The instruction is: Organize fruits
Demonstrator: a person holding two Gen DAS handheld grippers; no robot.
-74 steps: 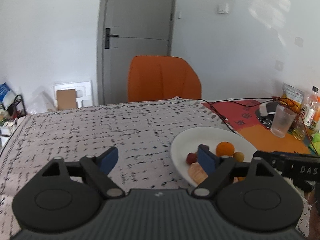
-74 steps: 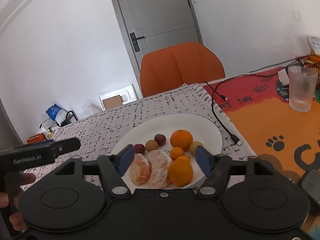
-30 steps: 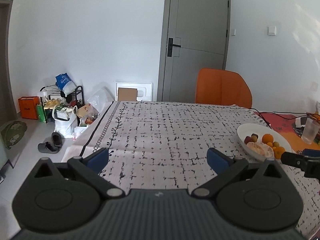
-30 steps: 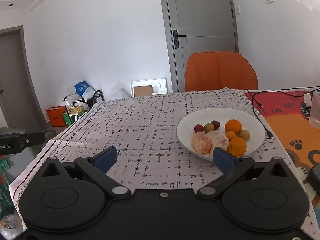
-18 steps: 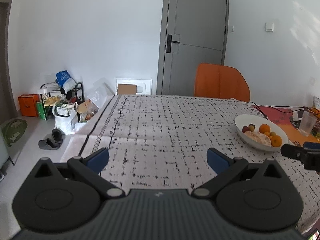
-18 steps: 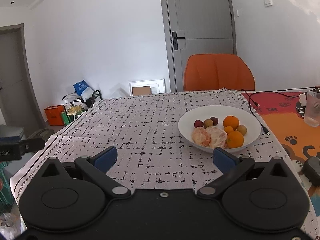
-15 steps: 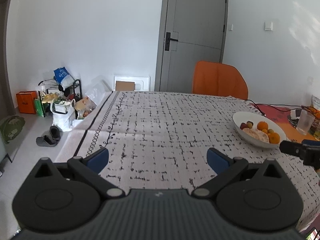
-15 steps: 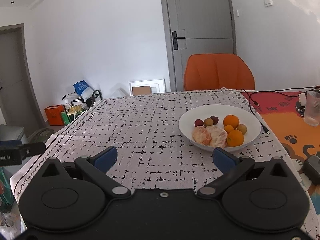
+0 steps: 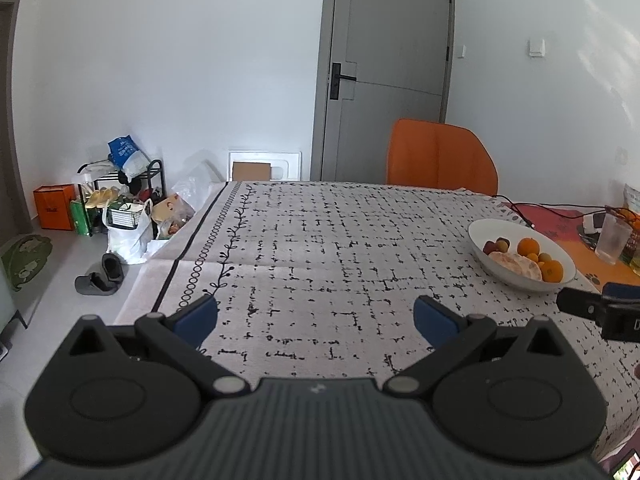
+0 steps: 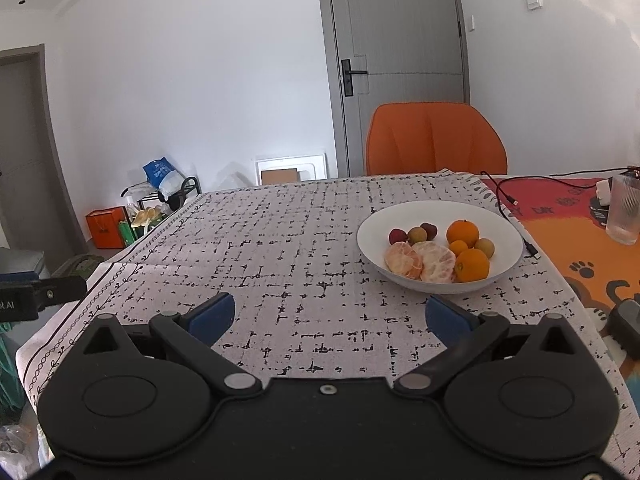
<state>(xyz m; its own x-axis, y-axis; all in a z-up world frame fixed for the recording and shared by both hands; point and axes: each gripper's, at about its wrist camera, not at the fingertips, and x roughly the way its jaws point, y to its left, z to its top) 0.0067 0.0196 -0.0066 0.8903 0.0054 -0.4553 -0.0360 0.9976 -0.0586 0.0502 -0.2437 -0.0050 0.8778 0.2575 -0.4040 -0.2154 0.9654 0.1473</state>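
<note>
From the left wrist camera, the left gripper [image 9: 316,316] is spread wide and grasps nothing, its two blue pads well apart above the patterned tablecloth [image 9: 320,240]. The white bowl [image 9: 520,280] sits ahead and off to the right of this tool, well apart from it, with the fruits [image 9: 524,260] lying inside: two oranges, peeled citrus pieces, some small reddish ones and small yellowish ones. Just right of the tool's right finger, the dark tip of the other gripper pokes in from the frame edge. Further right, past the bowl, stands a clear glass [image 9: 612,236] on an orange mat [image 9: 600,268]. Straight ahead at the far side of the table is an orange chair [image 9: 440,160], with a grey door [image 9: 384,68] behind it; to the left, on the floor, lie bags and shoes. From the right wrist camera, the right gripper [image 10: 328,316] is likewise released and empty, pads wide apart over the cloth. Here the bowl lies ahead, slightly right of the tool's middle, nearer than in the other view but still clear of the fingers. A black cable [image 10: 508,204] runs along the right side of the bowl, and the glass stands far right
</note>
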